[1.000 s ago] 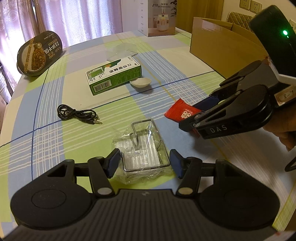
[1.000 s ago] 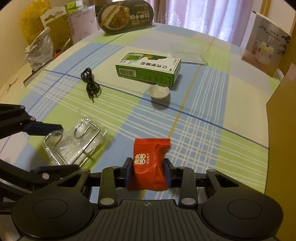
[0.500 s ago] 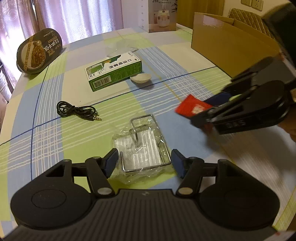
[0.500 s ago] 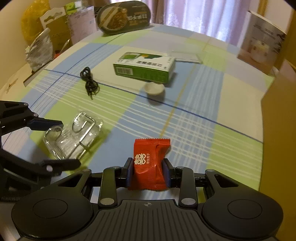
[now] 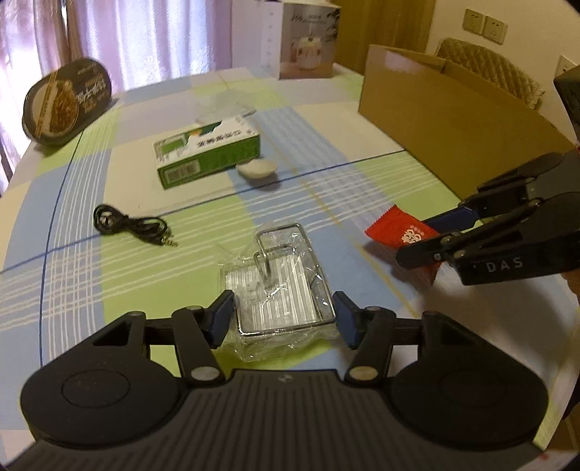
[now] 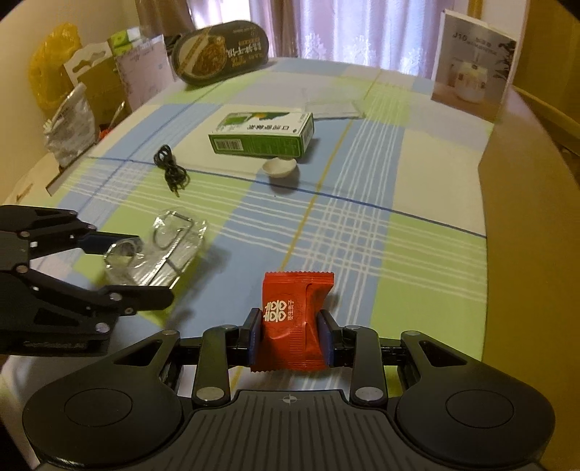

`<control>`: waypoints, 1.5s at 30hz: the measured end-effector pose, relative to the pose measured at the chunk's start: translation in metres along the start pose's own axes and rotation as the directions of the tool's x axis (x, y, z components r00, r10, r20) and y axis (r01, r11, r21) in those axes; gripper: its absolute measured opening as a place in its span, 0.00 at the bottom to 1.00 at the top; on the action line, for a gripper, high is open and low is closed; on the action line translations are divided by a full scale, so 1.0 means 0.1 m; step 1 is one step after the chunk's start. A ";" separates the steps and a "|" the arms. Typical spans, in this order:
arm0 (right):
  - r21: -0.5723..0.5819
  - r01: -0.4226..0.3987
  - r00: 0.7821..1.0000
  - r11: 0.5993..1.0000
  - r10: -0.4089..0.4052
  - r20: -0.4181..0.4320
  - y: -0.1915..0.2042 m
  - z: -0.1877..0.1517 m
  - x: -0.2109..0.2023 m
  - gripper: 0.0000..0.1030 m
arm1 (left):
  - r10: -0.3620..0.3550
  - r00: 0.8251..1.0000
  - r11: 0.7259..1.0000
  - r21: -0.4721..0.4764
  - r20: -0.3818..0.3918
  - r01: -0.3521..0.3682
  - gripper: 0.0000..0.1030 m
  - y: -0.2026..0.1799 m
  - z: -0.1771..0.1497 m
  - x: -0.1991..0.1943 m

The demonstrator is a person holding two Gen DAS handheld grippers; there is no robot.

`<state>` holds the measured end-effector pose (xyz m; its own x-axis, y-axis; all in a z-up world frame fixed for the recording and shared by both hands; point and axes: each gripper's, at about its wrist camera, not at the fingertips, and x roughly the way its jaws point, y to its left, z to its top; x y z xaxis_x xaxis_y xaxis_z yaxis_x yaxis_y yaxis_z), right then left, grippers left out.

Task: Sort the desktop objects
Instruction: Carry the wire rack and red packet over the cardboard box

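Curtained window [image 5: 145, 40] behind plaid-clothed table [image 5: 362, 174]

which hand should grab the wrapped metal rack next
Left. Its open tool already straddles the wrapped metal rack, fingers either side. The right tool is shut on the red candy packet.

Soft daylight is coming through the curtains [image 5: 119, 36] beyond the table's [image 6: 417, 253] far edge, casting faint shadows. Fisheye distortion is bending both pictures' edges, and motion blur is softening everything slightly.

A home dining room is suggested — a checked tablecloth [image 5: 108, 275], curtains [image 6: 348, 29], a wicker chair [image 5: 489, 69].
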<state>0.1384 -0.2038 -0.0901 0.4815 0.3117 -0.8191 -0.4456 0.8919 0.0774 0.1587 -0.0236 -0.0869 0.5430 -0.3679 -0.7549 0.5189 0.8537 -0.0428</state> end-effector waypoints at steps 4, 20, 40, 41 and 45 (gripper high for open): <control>0.009 0.001 1.000 1.000 -0.001 0.015 0.01 -0.08 -0.18 0.28 | -0.005 1.000 1.000 0.019 0.010 0.004 0.52 -0.05 -0.01 -0.06; 0.089 -0.004 0.992 0.996 -0.007 0.122 -0.10 -0.39 -0.97 0.28 | -0.025 0.999 0.998 0.063 0.036 0.023 0.52 -0.58 -0.02 -0.39; 0.252 0.091 0.932 0.964 -0.171 0.321 -1.07 -0.46 -2.05 0.28 | -0.165 0.977 0.969 0.204 0.133 0.136 0.52 -1.88 0.79 -0.70; 0.259 0.095 0.929 0.961 -0.179 0.323 -1.13 -0.46 -2.07 0.28 | -0.171 0.976 0.967 0.212 0.137 0.140 0.52 -1.93 0.85 -0.70; 0.283 0.107 0.923 0.953 -0.201 0.328 -1.37 -0.48 -2.11 0.28 | -0.187 0.971 0.960 0.237 0.149 0.148 0.52 -2.14 1.07 -0.66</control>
<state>0.0613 -0.4078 0.0447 0.7813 0.2160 -0.5856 -0.1595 0.9762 0.1472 0.0824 -0.2219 0.0417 0.5286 -0.5715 -0.6277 0.7353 0.6778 0.0021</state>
